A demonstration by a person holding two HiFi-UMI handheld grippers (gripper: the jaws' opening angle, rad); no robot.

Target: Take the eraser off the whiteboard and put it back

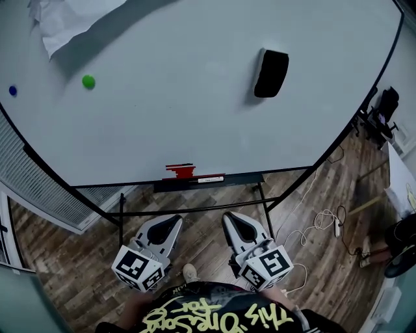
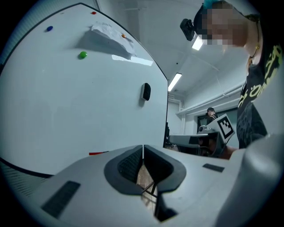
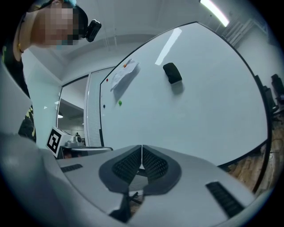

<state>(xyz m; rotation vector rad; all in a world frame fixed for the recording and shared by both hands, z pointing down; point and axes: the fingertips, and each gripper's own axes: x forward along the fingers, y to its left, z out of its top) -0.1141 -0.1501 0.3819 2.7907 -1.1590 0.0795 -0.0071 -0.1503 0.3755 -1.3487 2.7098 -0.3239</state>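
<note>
A black eraser [image 1: 271,73] clings to the whiteboard [image 1: 169,110] in its upper right part; the same eraser [image 2: 146,91] shows small in the left gripper view, and as the eraser [image 3: 172,73] high up in the right gripper view. Both grippers are held low, well short of the board, above the wooden floor. My left gripper [image 1: 174,223] has its jaws together with nothing between them [image 2: 143,148]. My right gripper [image 1: 231,220] is likewise shut and empty [image 3: 141,150]. Both point level toward the board.
A red marker [image 1: 180,171] and a white marker [image 1: 210,179] lie on the board's tray. A green magnet [image 1: 88,82], a blue magnet [image 1: 12,90] and a pinned paper sheet [image 1: 68,19] are on the board's left. The stand's legs [image 1: 263,198] and white cables [image 1: 318,224] cross the floor.
</note>
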